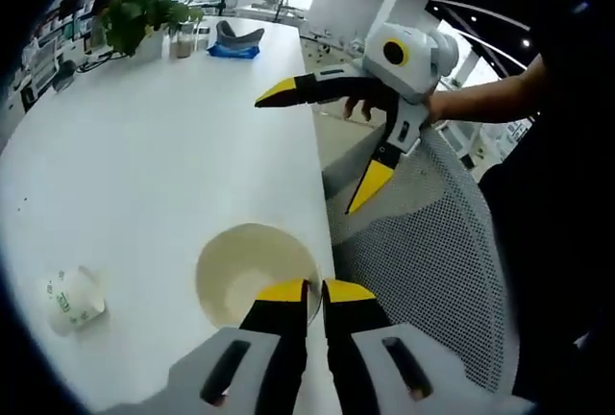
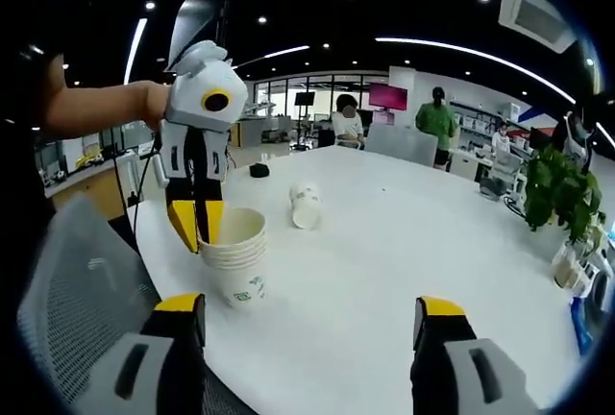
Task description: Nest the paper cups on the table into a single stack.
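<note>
1. A white table (image 1: 163, 146) is seen in the left gripper view, with a potted plant (image 1: 142, 10), a small jar (image 1: 184, 42) and a blue object with a grey item on it (image 1: 235, 42) at its far end.
2. A grey mesh chair back (image 1: 432, 242) is seen just beside the table edge, under the right gripper (image 1: 322, 141).
3. In the right gripper view, people are seen standing and sitting beyond the far end of the table (image 2: 404, 242), and a potted plant (image 2: 557, 189) stands at the right edge.
4. The stack of paper cups (image 2: 235, 256) stands upright near the table's edge; several nested rims are counted, though the exact number cannot be told.
5. 1 single paper cup (image 2: 306, 206) lies on its side, well apart from the stack, further along the table.
6. The left gripper (image 2: 197, 228) is held vertically from above by a hand (image 2: 154, 103), its tips clenched on the rim of the stack's top cup.
7. In the left gripper view, the cup's open mouth (image 1: 255, 276) is seen just ahead of those tips (image 1: 315, 292), and the lying cup (image 1: 75, 300) is seen to the left.
8. The right gripper is held clear of the table with its jaws spread wide, grasping nothing; its own tips (image 2: 312, 314) frame the stack.
</note>
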`<state>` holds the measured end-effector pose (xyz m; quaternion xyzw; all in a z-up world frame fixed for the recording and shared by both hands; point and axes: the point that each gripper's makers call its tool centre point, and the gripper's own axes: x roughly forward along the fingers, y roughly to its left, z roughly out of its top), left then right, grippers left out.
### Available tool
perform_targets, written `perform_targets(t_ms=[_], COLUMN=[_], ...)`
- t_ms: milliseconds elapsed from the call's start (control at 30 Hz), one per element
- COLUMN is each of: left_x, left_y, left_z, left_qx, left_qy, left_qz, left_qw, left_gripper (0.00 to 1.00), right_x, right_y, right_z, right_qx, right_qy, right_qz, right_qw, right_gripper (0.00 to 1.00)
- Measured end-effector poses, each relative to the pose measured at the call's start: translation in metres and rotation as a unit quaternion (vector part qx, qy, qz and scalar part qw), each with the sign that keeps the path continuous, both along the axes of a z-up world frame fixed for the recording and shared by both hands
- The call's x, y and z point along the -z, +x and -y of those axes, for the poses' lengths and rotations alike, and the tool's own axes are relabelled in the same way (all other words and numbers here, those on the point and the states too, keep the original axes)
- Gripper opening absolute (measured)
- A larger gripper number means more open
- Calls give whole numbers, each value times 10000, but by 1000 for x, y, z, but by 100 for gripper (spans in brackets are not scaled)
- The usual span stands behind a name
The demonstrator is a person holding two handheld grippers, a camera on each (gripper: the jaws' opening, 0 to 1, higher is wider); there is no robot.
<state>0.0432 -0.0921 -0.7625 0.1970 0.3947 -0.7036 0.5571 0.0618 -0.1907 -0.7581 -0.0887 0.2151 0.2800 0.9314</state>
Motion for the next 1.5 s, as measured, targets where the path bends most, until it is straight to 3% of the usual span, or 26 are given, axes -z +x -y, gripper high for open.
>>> perform_targets(t_ms=[667,933,1300,1500], left_x=[-1,-25,-34,-33], left_y=[2,10,52,84], left_z=[1,-1,-19,-34], left_qx=[-66,-280,-851,-1304], left_qy=[-34,-274,-414,-421], left_qz=[69,173,417,863], left_qw=[9999,9991,9946,9868], left_gripper=[3,6,12,16], right_x=[-2,-1,0,0], right_y=[0,0,0,-1], right_z=[-1,-2,-1,-2], right_qx=[21,1,-1,-12], right_qy=[26,21,20,26], right_qz=[6,-14,-31,-34], right_qw=[10000,10000,10000,10000], right_gripper=[91,91,90,90])
